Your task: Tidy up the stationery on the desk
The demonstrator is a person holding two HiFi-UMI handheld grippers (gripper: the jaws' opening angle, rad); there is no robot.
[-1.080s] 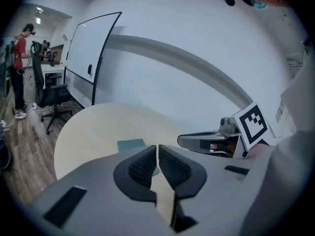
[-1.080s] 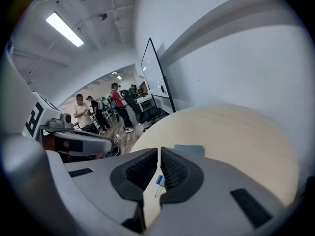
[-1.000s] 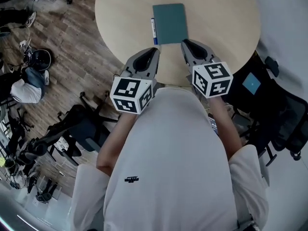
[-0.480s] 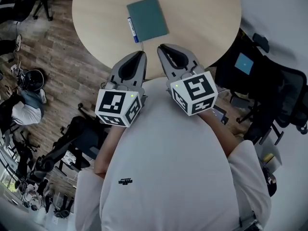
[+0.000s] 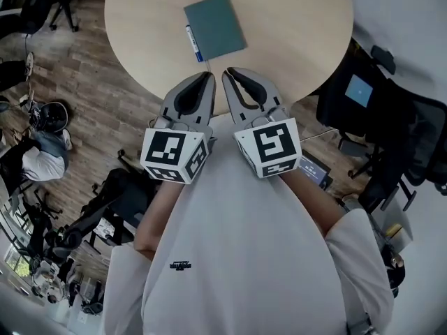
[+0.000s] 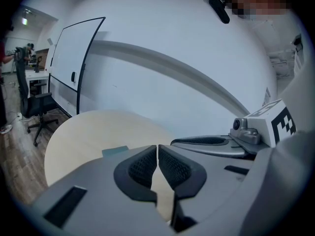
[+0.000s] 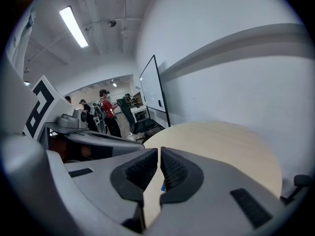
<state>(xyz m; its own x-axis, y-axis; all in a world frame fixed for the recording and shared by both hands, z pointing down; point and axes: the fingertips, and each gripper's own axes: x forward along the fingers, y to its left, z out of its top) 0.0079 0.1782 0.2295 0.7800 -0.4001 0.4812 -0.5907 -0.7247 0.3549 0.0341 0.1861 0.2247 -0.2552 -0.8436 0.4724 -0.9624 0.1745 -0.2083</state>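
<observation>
Pen beside notebook overhead, whiteboard elsewhere

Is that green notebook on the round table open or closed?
Closed: the notebook lies flat on the table, showing only its plain teal cover, no pages visible. A pen lies beside it.

Occlusions and crops
Table cropped at 12 o'clock; notebook mostly hidden behind left gripper; pen visible only as a blue tip.
</observation>
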